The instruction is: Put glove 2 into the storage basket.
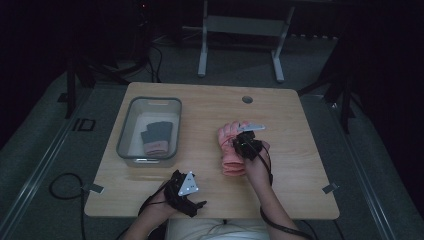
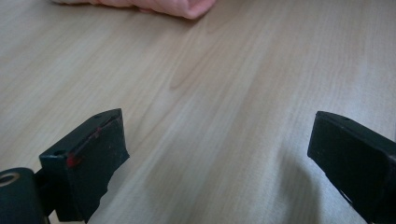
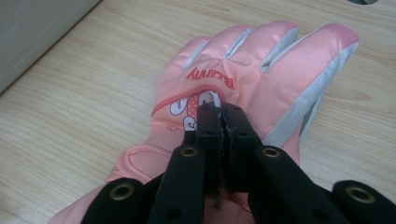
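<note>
Here, dim room w/ wood table (image 1: 300,165): right gripper (image 3: 223,112) closed over pink glove (image 3: 280,79), left gripper (image 2: 217,154) open

On the table (image 1: 280,195) a glove (image 1: 231,150) lies right of centre under my right gripper (image 3: 222,112), a bin (image 1: 129,127) holding another glove (image 1: 156,137) sits to its left, and my left gripper (image 1: 192,202) rests at the near edge.
</note>
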